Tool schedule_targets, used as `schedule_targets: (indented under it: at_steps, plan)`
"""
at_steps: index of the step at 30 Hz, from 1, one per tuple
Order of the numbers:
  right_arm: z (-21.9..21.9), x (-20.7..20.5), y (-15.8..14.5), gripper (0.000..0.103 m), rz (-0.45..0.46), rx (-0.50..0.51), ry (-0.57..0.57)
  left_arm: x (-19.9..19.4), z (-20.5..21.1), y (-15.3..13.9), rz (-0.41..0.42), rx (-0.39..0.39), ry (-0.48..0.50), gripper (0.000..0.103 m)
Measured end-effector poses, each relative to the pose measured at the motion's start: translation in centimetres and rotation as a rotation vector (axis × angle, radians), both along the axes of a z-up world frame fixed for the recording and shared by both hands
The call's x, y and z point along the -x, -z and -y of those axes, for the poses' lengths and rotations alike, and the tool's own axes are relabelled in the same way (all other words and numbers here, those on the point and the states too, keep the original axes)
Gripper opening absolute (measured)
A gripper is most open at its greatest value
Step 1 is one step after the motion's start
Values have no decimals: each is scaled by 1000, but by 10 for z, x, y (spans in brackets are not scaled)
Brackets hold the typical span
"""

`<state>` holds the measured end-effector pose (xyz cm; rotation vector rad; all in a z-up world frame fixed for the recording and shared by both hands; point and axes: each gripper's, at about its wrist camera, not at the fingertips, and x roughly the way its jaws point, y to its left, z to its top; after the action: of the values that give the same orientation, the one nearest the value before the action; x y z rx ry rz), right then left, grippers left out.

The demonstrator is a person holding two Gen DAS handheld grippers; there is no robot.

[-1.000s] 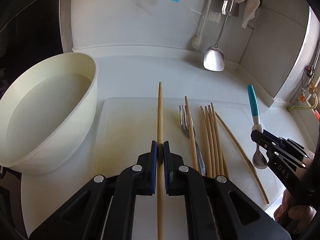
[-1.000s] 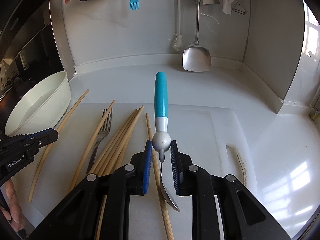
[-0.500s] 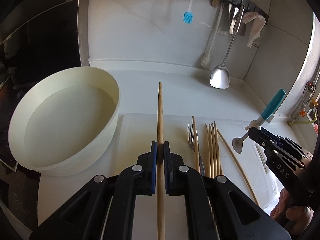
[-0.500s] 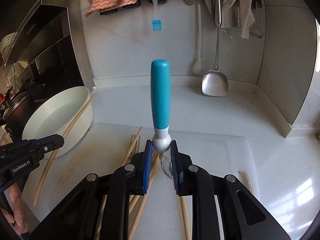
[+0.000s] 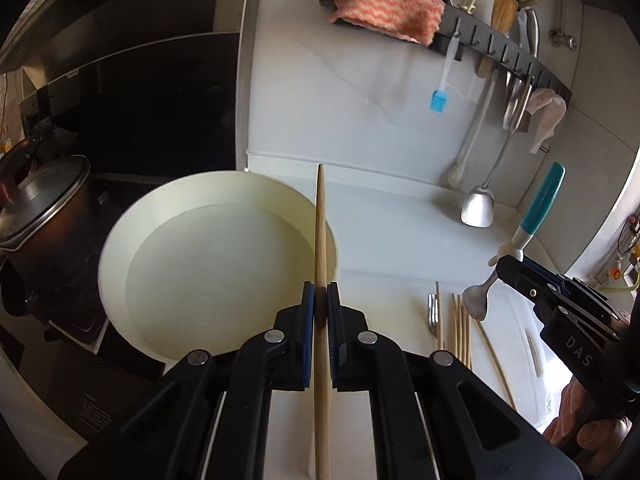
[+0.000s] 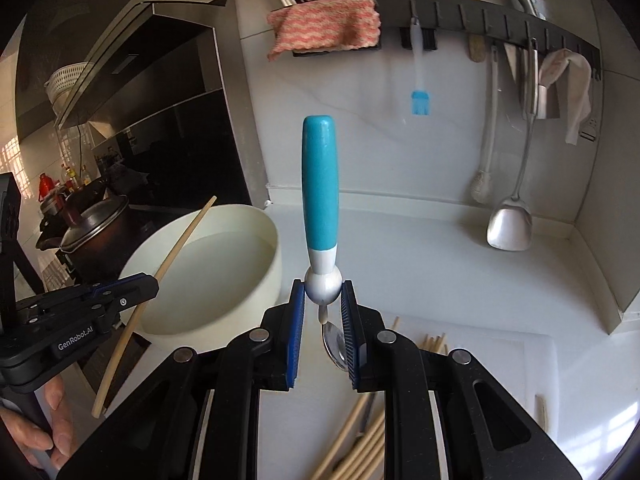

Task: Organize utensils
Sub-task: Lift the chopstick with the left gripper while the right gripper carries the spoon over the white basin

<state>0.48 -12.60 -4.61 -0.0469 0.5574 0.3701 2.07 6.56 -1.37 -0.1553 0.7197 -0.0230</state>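
My left gripper [image 5: 320, 300] is shut on a long wooden chopstick [image 5: 321, 240] and holds it in the air, its tip over the near rim of the white bowl [image 5: 132, 240]. My right gripper [image 6: 322, 300] is shut on a spoon with a teal handle [image 6: 320, 184], handle up, bowl end hanging down between the fingers. Each gripper shows in the other's view: the right one [image 5: 500, 272] with the spoon [image 5: 540, 204], the left one [image 6: 150, 286] with the chopstick [image 6: 168, 268]. Several chopsticks [image 5: 460, 328] and a fork [image 5: 432, 316] lie on the white cutting board [image 5: 516, 320].
The bowl [image 6: 256, 288] holds water. A lidded dark pot [image 5: 40, 200] stands at the left on the stove. A wall rail [image 6: 500, 20] carries a pink cloth [image 6: 324, 24], a blue brush [image 6: 420, 102], a steel spatula [image 6: 510, 228] and a white rag [image 6: 576, 84].
Both grippers have risen and tilted up from the cutting board, carrying the chopstick and the spoon. The left one has moved left toward the bowl. More of the wall rail shows.
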Motion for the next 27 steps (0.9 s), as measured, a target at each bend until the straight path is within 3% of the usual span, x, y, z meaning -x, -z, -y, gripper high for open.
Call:
schedule_targets:
  at_steps: [6,13,27]
  plan:
    - [-57,-12,-10,18,-11,-15,-33,-7,-51,-12,10,-34,-27,7]
    - [-113,-32,-11,18,-41,-24,-50,-23,-106,2,-33,-37,-30,7]
    - [-171,-60,22,18,-176,-20,-41,-50,-156,37,-94,10,6,7]
